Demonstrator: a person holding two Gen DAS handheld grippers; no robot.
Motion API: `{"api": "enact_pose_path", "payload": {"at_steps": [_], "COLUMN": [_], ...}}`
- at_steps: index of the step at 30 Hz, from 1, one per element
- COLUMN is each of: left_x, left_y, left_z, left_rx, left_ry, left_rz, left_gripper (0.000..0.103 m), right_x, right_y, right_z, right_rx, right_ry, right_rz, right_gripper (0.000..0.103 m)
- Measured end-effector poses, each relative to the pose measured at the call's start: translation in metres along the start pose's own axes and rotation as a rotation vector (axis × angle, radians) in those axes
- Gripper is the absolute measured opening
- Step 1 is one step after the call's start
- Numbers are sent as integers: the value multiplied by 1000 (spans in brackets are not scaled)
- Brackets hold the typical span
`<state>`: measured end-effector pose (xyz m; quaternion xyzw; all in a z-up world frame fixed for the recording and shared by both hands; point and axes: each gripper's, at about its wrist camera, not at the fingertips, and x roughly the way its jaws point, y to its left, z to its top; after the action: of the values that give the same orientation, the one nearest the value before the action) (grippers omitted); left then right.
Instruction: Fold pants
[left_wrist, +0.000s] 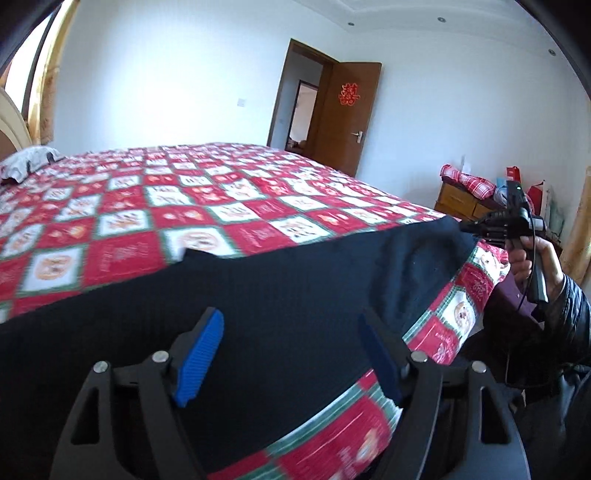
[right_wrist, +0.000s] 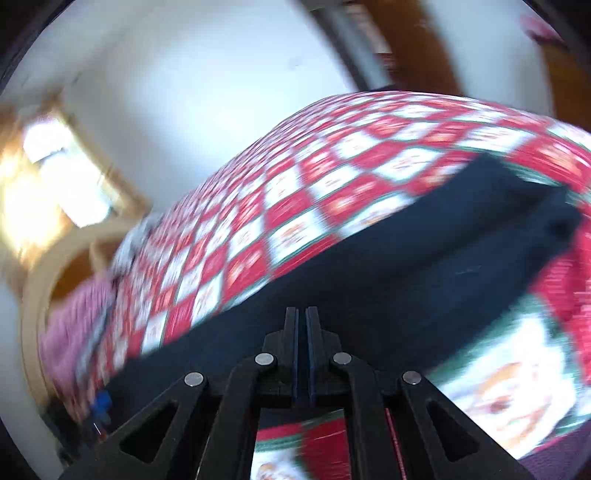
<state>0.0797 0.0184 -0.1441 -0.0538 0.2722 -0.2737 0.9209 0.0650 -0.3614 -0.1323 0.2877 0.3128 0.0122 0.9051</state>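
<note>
Dark navy pants (left_wrist: 277, 288) lie spread flat along the near edge of the bed, reaching to its right corner. My left gripper (left_wrist: 290, 317) hovers just over them with its blue pads (left_wrist: 199, 354) wide apart and no cloth between them. My right gripper (left_wrist: 466, 227), held by a hand (left_wrist: 528, 262), sits at the far right corner of the pants; whether it touches them I cannot tell. The blurred, tilted right wrist view shows that gripper (right_wrist: 303, 313) with jaws pressed together, no cloth visibly pinched, and the pants (right_wrist: 406, 266) stretching away ahead and to the right.
A red, white and green checked cover (left_wrist: 184, 199) spans the whole bed. A grey pillow (left_wrist: 29, 158) lies at the far left by the headboard. Beyond the bed stand an open brown door (left_wrist: 347, 114) and a wooden dresser (left_wrist: 461, 201) piled with things.
</note>
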Motion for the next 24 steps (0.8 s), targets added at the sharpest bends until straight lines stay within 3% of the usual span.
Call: {"api": "enact_pose_path", "payload": {"at_steps": [4, 7, 17, 24], "left_x": [17, 23, 22, 24], "left_y": [-5, -7, -7, -6], "left_z": [-11, -23, -28, -28], "left_rx": [-74, -79, -80, -83], "left_ry": [20, 42, 21, 21], "left_rz": [-50, -40, -22, -26], "left_gripper": [78, 78, 79, 80], "right_x": [-23, -34, -15, -1], "right_y": [-39, -56, -70, -90], "right_z": [18, 26, 23, 24], "right_rx": [115, 176, 217, 280], "right_ry": [-81, -112, -68, -86], "right_rz": [-66, -79, -94, 25], "right_gripper": [4, 4, 4, 4]}}
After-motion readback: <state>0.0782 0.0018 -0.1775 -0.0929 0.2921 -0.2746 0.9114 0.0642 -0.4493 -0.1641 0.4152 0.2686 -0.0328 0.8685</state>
